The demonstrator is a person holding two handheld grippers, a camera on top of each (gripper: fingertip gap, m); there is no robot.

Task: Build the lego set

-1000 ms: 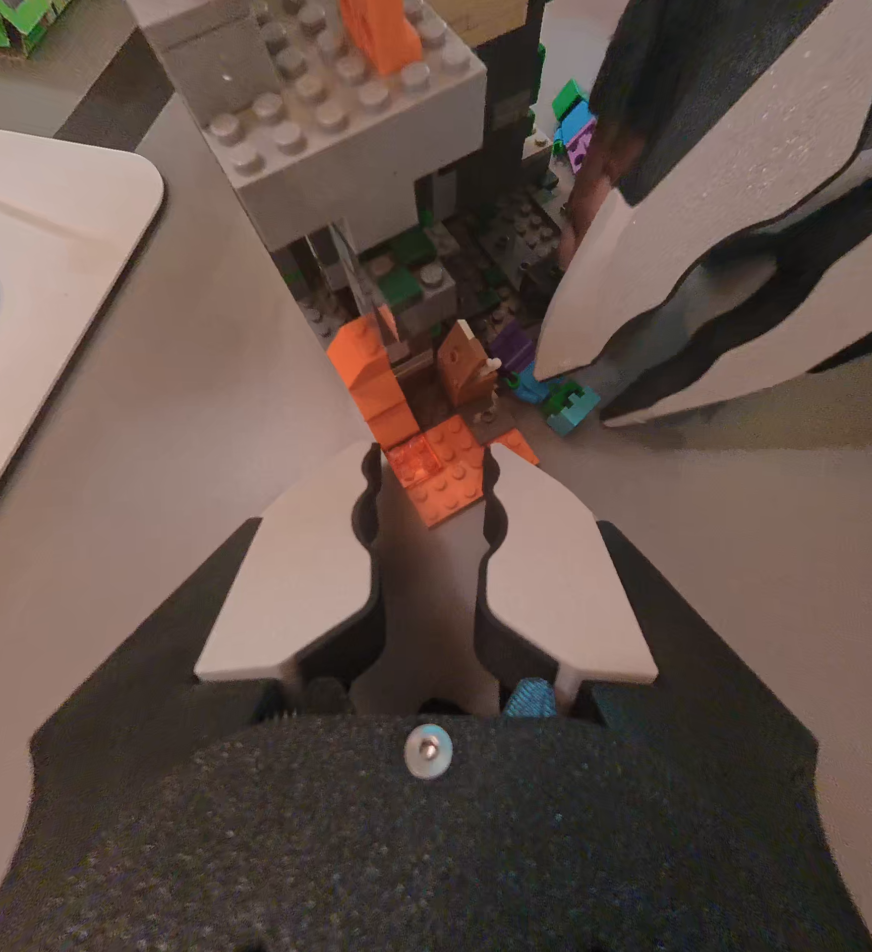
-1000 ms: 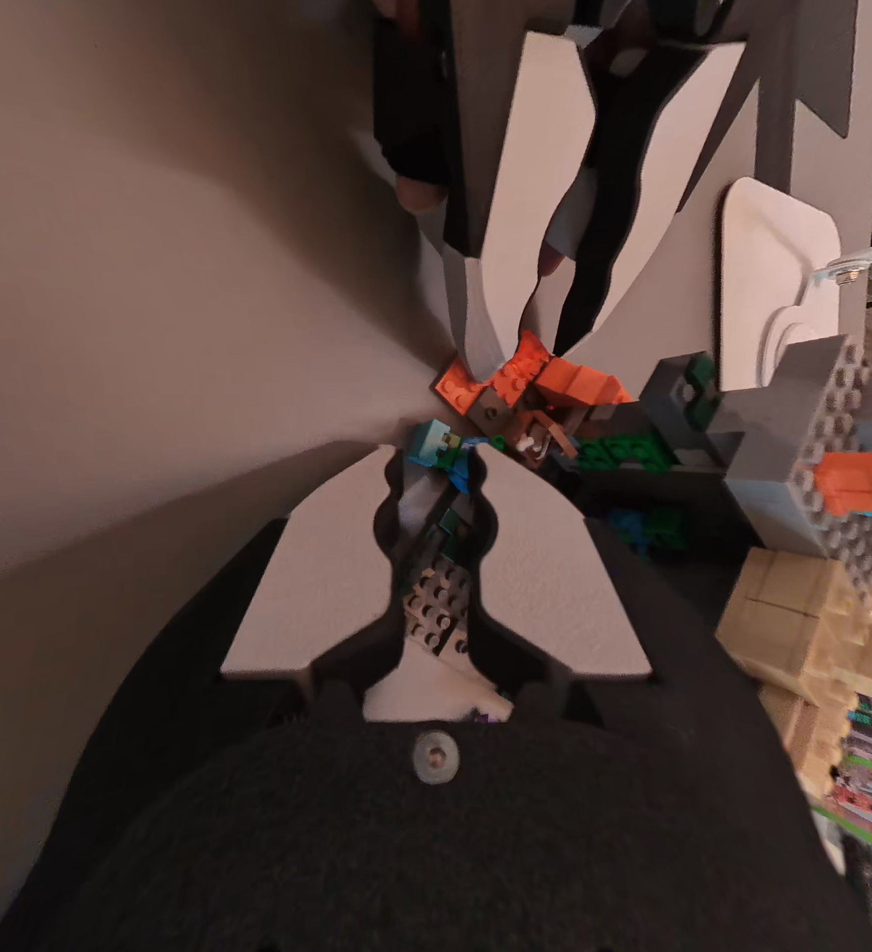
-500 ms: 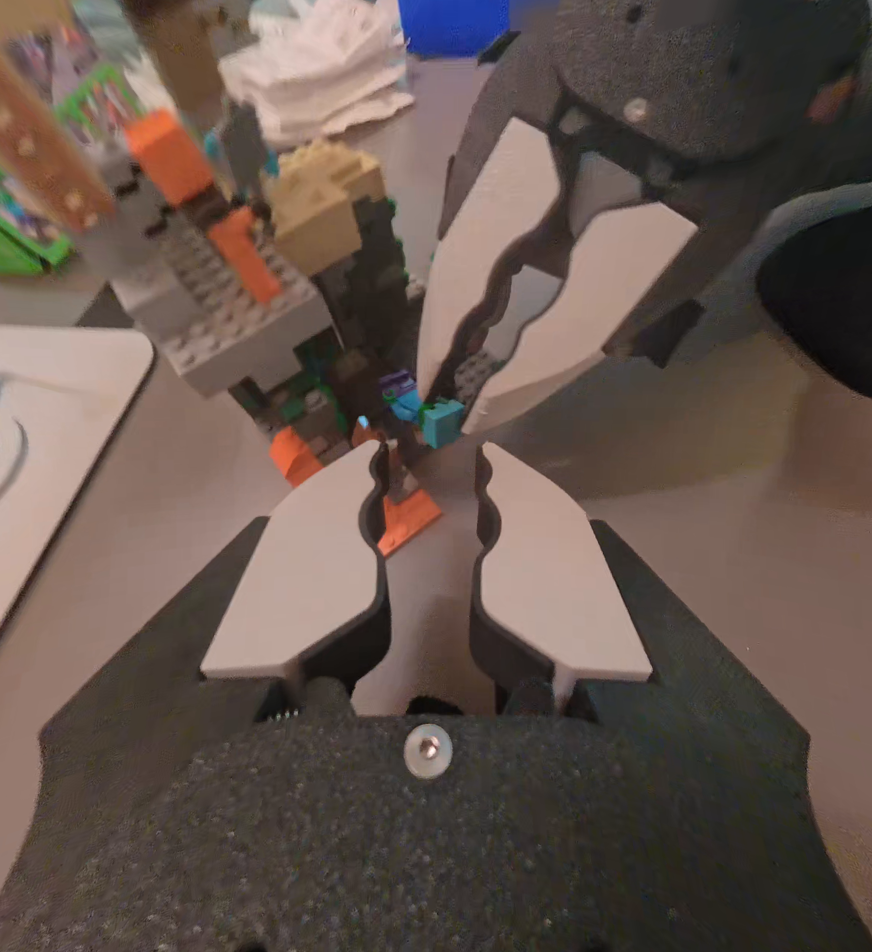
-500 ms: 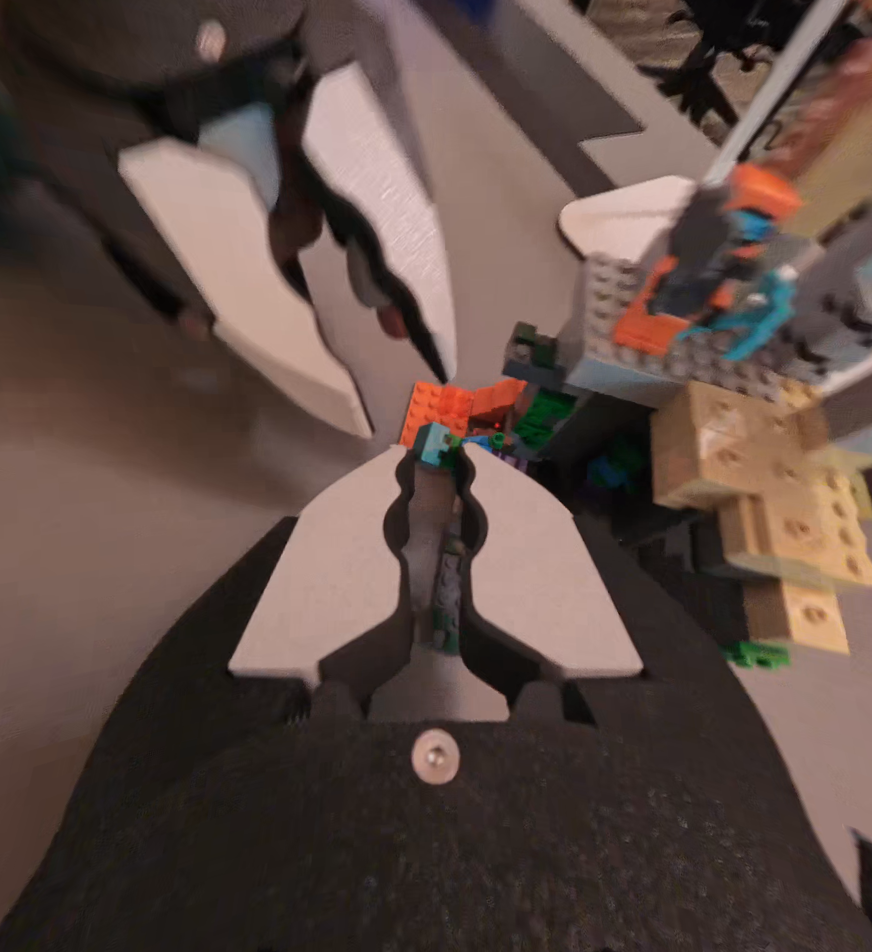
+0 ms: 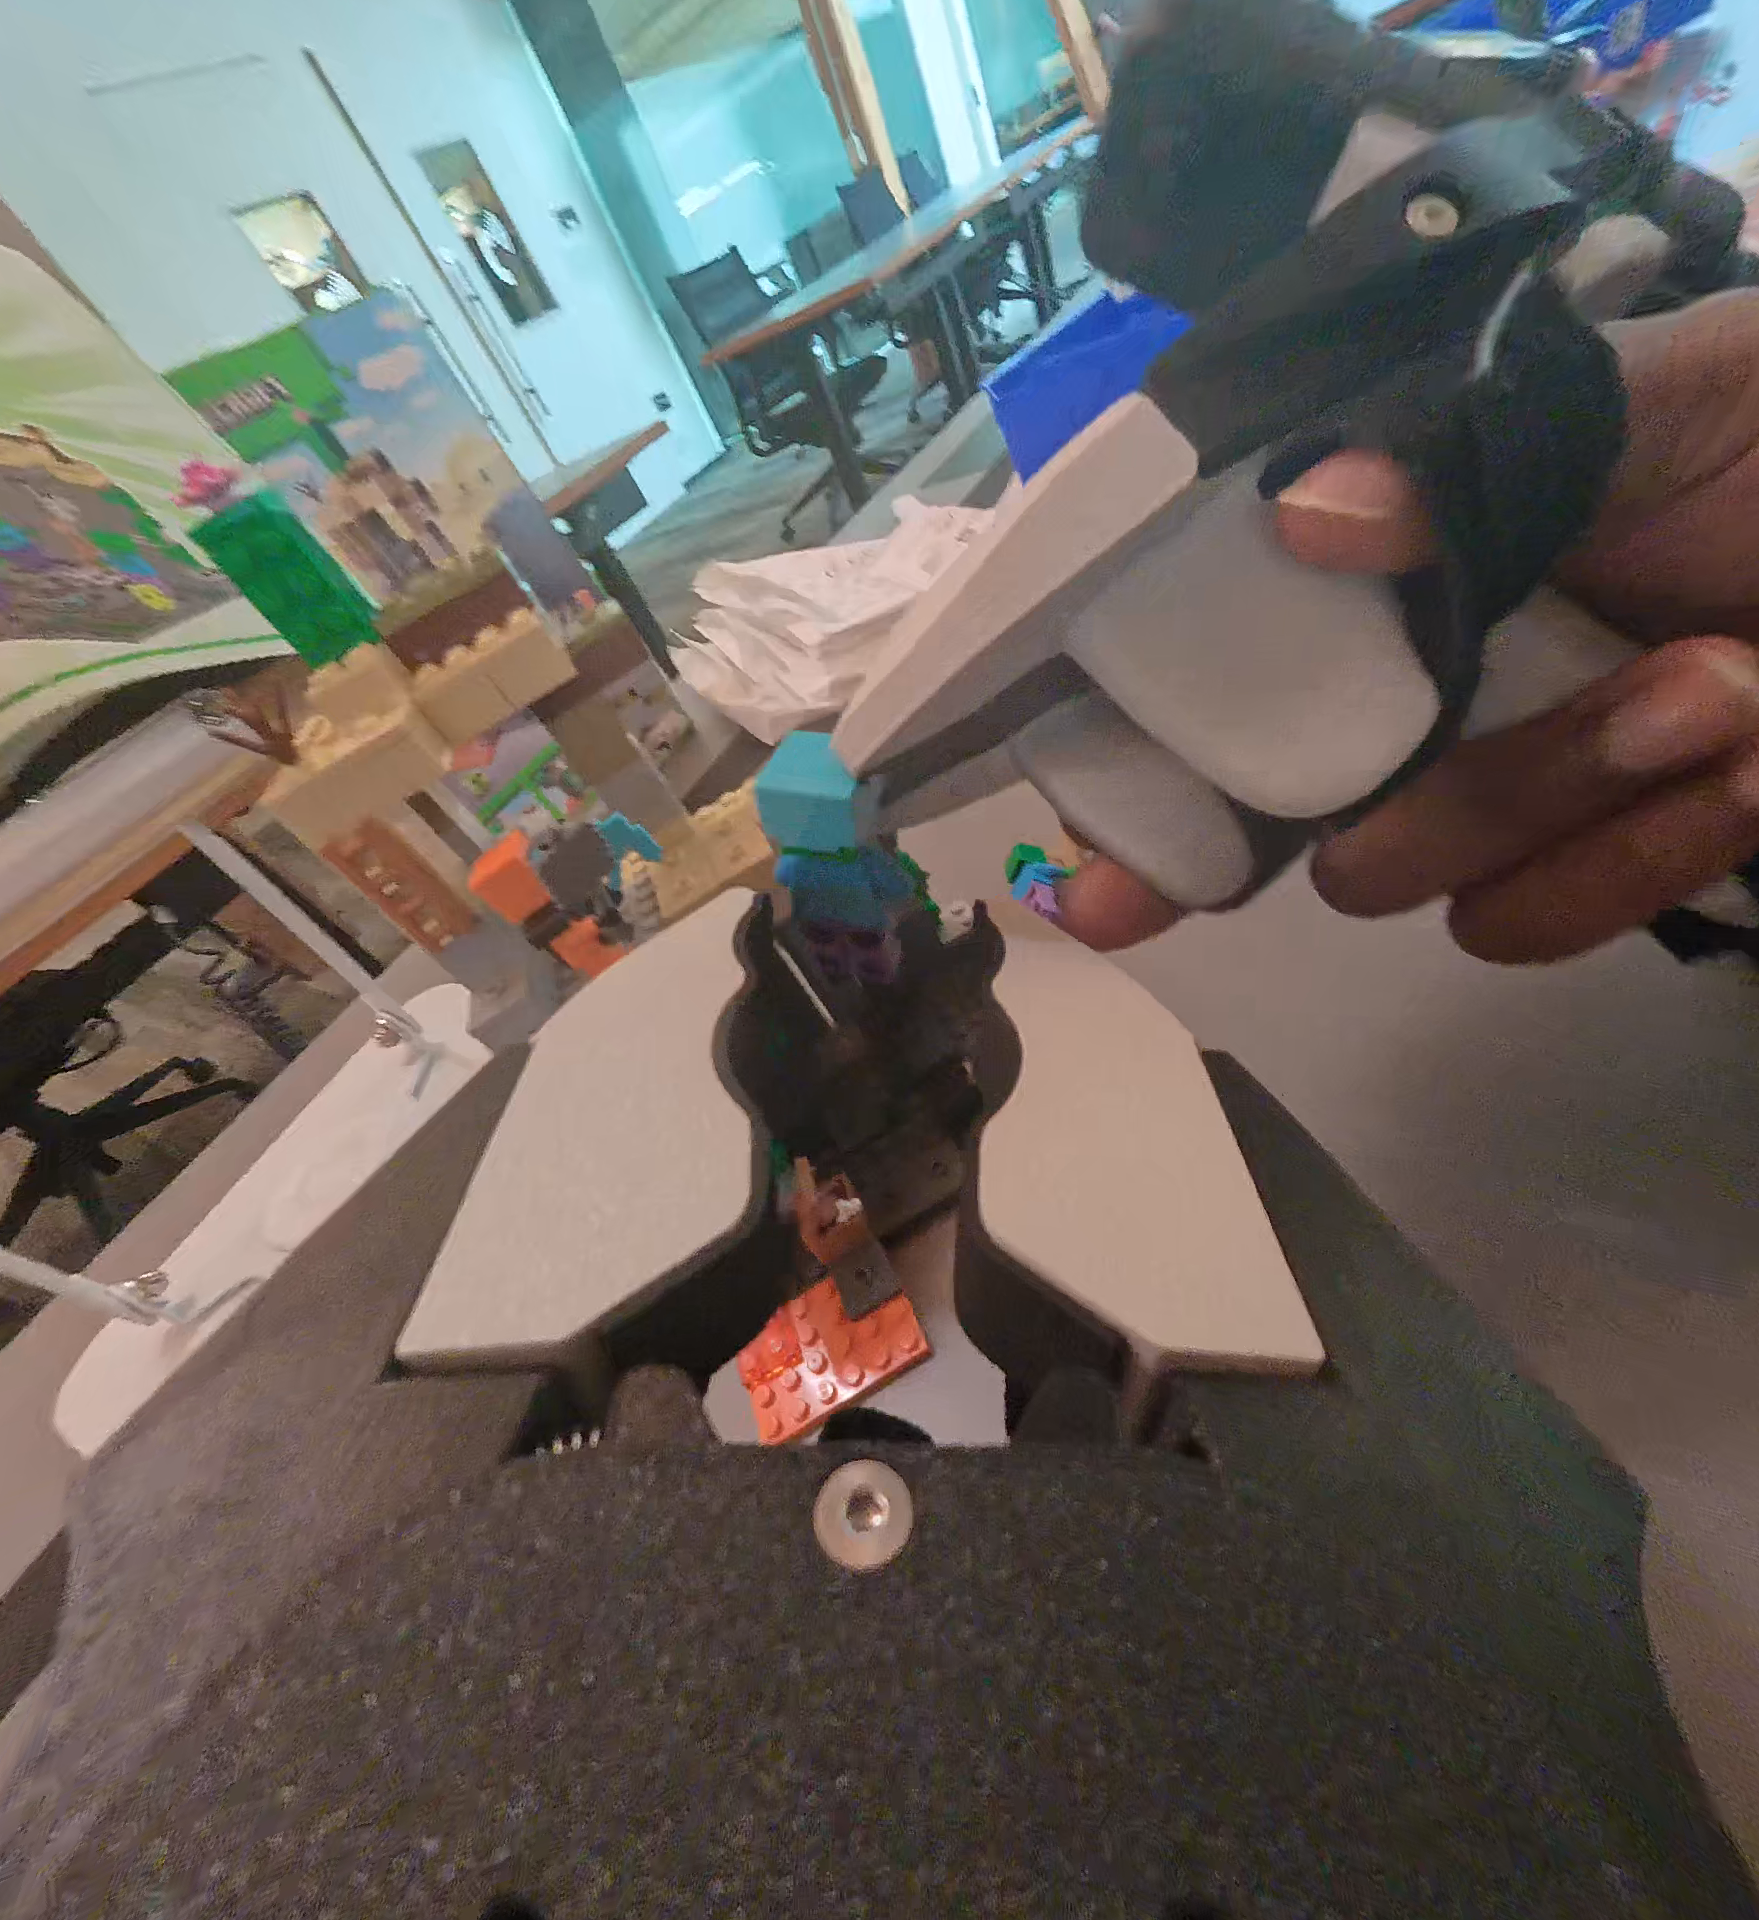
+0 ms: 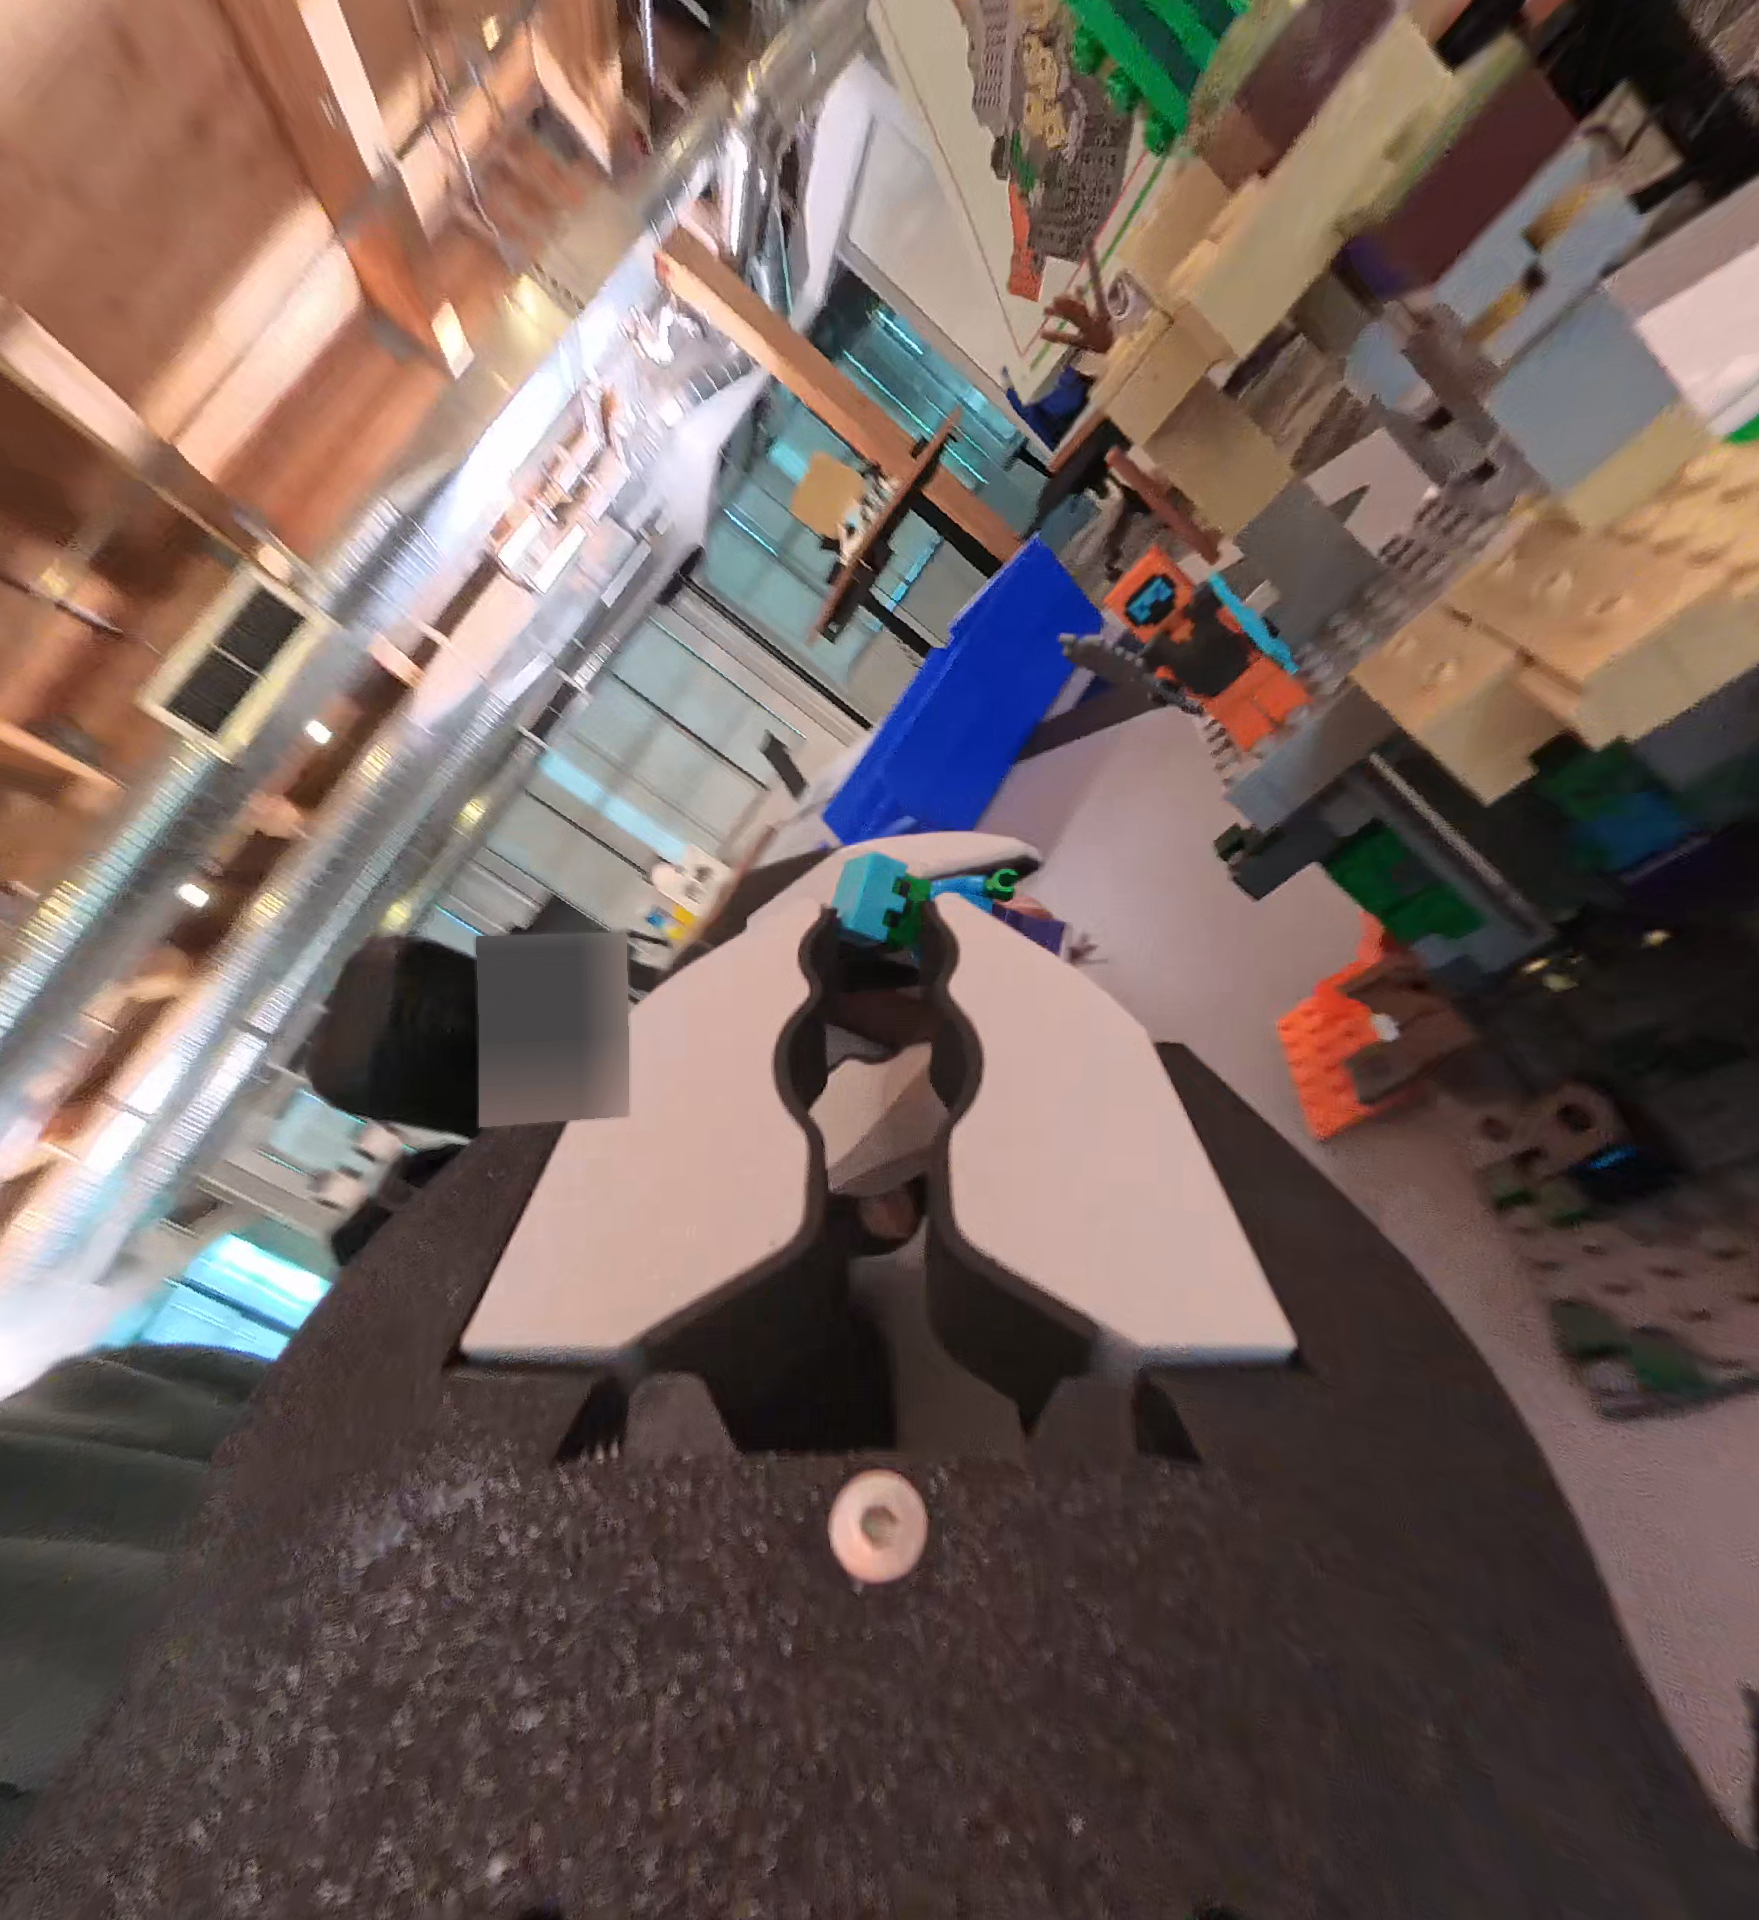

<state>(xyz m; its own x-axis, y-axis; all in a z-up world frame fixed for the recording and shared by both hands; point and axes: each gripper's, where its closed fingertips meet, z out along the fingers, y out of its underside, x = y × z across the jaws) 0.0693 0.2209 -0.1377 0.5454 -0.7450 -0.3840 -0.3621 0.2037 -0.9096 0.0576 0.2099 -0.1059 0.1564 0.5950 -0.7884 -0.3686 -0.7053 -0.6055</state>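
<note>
A small Lego figure [image 5: 823, 831] with a teal head, blue body and purple legs is clamped by its head in my right gripper [image 6: 880, 914], which is shut on it; it also shows in the right wrist view [image 6: 870, 894]. In the left wrist view the right gripper [image 5: 859, 764] comes in from the upper right, held by a hand [image 5: 1633, 623]. My left gripper [image 5: 870, 920] is open, its tips on either side of the figure's legs and of a dark Lego part. An orange plate [image 5: 833, 1361] lies under its fingers.
The tall tan and grey Lego build [image 5: 407, 727] [image 6: 1477, 540] stands on the grey table [image 5: 1477, 1195], with an orange figure [image 6: 1207, 644] on it. A white stand [image 5: 283, 1195], white papers [image 5: 813, 603], a blue bin [image 6: 958, 707], a second small figure [image 5: 1036, 878] and a dark studded plate [image 6: 1685, 1299] are around. My left and right fingertips are right by each other. Between my left fingertips and the orange plate [image 5: 833, 1361] there is roughly 12 centimeters. My right wrist view [image 6: 1321, 1059] looks at it from another angle.
Both views have swung up from looking down at the table to looking level across it. The left gripper has moved forward over the orange plate. The right gripper still grips the figure.
</note>
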